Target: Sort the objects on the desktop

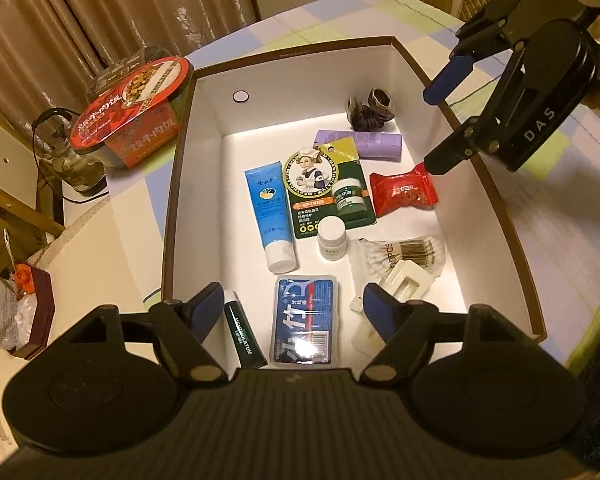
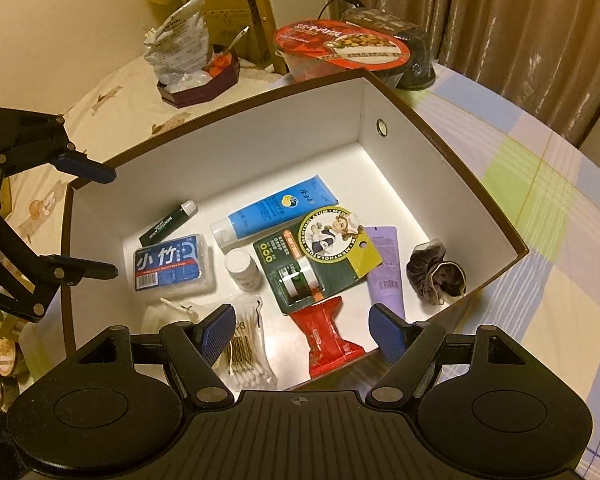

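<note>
Box [image 1: 496, 184]: white-walled storage box on the checked tablecloth, already holding the sorted items.
Grippers: left gripper [image 1: 296, 308] and right gripper [image 2: 302, 330] both hang spread wide over the box, grasping nothing.
Contents: blue tube [image 1: 270, 216] near the box middle, floss-pick case [image 1: 305, 320] at its near wall, red packet [image 2: 328, 338] by its right wall.
Advice: likely lift clear of the rim, avoiding collision.
</note>
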`<state>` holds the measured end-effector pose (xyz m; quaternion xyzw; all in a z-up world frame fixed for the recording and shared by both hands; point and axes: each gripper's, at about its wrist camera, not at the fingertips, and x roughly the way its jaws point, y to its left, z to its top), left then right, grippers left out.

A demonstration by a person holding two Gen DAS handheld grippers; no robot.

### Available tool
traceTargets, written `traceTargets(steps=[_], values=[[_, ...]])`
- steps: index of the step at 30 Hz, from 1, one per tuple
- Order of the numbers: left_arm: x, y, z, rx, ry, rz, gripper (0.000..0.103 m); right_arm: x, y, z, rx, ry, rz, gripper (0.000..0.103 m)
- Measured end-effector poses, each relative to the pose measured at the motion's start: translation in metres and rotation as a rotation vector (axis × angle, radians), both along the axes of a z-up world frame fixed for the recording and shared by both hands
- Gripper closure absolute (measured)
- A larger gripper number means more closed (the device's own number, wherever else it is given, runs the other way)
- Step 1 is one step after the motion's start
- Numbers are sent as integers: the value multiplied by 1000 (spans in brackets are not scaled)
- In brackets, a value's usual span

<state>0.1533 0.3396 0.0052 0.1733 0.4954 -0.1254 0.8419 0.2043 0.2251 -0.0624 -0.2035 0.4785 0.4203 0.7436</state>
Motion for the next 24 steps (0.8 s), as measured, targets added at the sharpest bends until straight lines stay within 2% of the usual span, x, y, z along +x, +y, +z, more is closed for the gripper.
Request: traceTargets(steps=[9,14,24], values=[[-10,-9,5,39,-9,-6,29,-10,-2,6,-4,-34,-9,26],[-17,-13,11,57,-30,0,19,-19,-5,10,-10,-58,-21,26],[-32,-24,21,87,-56,5,19,-31,-13,16,-5,-57,-71,26]])
